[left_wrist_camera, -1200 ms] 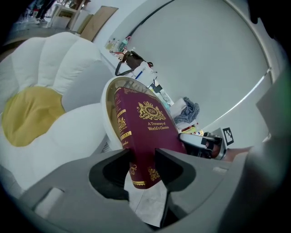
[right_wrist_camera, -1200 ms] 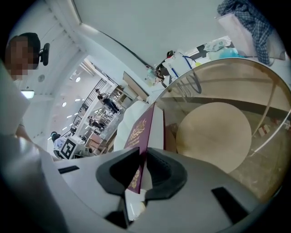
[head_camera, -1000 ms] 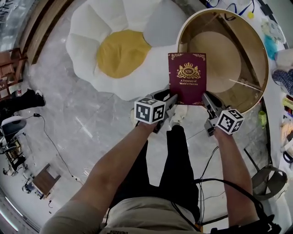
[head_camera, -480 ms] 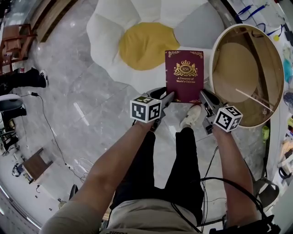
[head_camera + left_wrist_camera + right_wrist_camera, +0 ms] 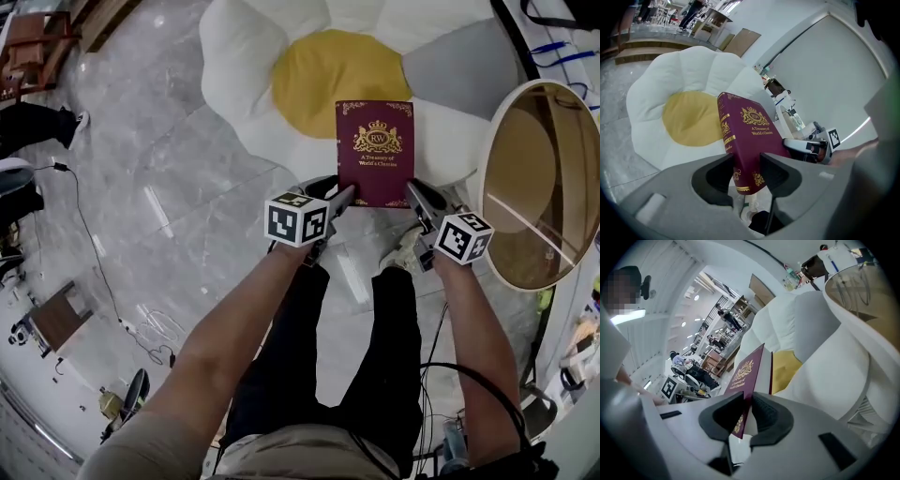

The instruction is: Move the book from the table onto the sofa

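A maroon book (image 5: 376, 150) with gold crest and lettering hangs in the air over the front of the flower-shaped sofa (image 5: 244, 66), which is white with a yellow centre. My left gripper (image 5: 343, 198) is shut on the book's near left corner, by the spine (image 5: 729, 136). My right gripper (image 5: 412, 192) is shut on its near right corner, pinching the cover (image 5: 743, 380). The round wooden table (image 5: 544, 187) stands to the right, apart from the book.
Pale marble floor lies around the sofa. Cables (image 5: 94, 262) trail over the floor at left, by a small wooden stool (image 5: 56, 319). The person's legs and shoes (image 5: 403, 253) are below the grippers. Clutter lies along the right edge.
Both grippers have carried the book leftward away from the round table and over the sofa's front petals. The grip on both corners has stayed the same.
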Demonstrator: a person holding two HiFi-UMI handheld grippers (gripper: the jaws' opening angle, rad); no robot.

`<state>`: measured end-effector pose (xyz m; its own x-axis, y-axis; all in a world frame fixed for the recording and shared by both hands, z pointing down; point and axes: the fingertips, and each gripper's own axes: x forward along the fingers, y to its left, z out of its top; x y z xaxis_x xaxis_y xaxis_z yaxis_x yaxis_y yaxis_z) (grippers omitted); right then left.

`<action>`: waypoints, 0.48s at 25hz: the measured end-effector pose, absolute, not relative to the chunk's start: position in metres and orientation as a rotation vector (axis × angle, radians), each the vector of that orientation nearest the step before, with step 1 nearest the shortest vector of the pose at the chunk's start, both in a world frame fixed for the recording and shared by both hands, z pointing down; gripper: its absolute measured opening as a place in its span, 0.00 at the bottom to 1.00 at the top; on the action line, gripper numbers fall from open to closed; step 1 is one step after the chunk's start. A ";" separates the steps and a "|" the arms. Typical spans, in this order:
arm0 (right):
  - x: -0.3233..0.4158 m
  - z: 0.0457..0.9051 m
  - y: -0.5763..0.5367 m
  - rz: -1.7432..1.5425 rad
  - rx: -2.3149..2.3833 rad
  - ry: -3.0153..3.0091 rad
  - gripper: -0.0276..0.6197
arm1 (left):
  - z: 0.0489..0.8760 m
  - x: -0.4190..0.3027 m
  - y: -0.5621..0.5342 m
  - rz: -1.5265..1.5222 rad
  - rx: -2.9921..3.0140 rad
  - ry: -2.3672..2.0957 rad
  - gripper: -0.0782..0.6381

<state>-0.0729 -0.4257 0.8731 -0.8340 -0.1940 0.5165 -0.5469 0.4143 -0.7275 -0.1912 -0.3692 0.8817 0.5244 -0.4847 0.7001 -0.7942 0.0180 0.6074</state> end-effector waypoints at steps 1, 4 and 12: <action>-0.075 0.881 -0.425 1.383 0.628 -2.320 0.14 | 0.890 -0.193 -0.369 0.337 1.627 -1.110 0.34; -0.081 0.910 -0.423 1.364 0.615 -2.304 0.14 | 0.922 -0.199 -0.369 0.335 1.623 -1.109 0.34; -0.099 0.991 -0.418 1.322 0.607 -2.239 0.14 | 1.010 -0.216 -0.369 0.331 1.613 -1.062 0.34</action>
<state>-0.0987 -0.4184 0.9908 -0.7933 -0.1355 0.5936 -0.5852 0.4391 -0.6817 -0.2161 -0.3687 1.0095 0.5555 -0.4588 0.6935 -0.7716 0.0264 0.6356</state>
